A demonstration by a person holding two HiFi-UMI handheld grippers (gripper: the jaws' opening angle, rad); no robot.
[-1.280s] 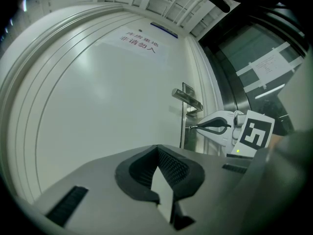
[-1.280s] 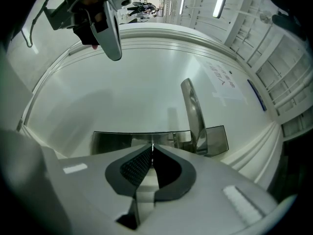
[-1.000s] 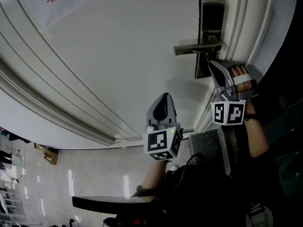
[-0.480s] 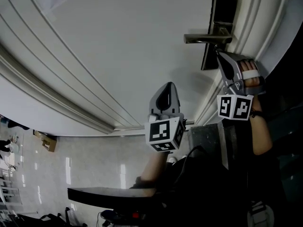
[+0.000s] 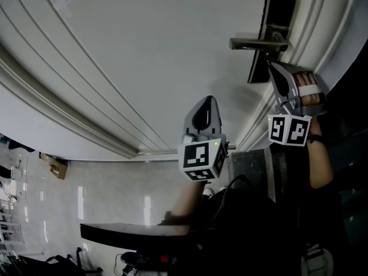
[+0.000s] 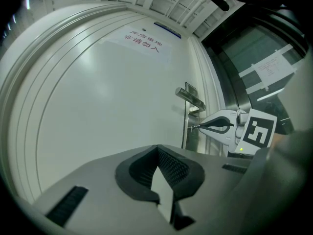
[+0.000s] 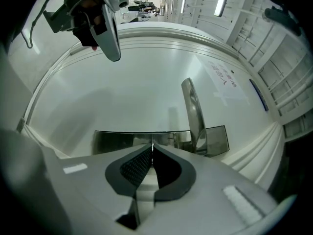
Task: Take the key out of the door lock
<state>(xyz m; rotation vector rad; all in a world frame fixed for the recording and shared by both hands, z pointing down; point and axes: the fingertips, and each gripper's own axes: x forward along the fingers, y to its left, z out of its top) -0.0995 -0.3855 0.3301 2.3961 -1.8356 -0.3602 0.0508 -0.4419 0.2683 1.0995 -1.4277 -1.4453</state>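
Under the handle point(image 5: 256, 43), the right gripper point(image 5: 269, 64) is pinched tight on the key point(image 7: 152, 145), which appears seated in the lock point(image 5: 257, 73). A straight pull along the key's axis, without twisting, looks best. The left gripper point(image 5: 209, 100) hangs closed and empty, well apart.

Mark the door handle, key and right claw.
door handle point(image 5: 256, 43), head view, middle of the lever.
key point(image 7: 152, 142), right gripper view, thin sliver past the claw tips.
right claw point(image 7: 152, 148), right gripper view, between its tips, shut on the key.
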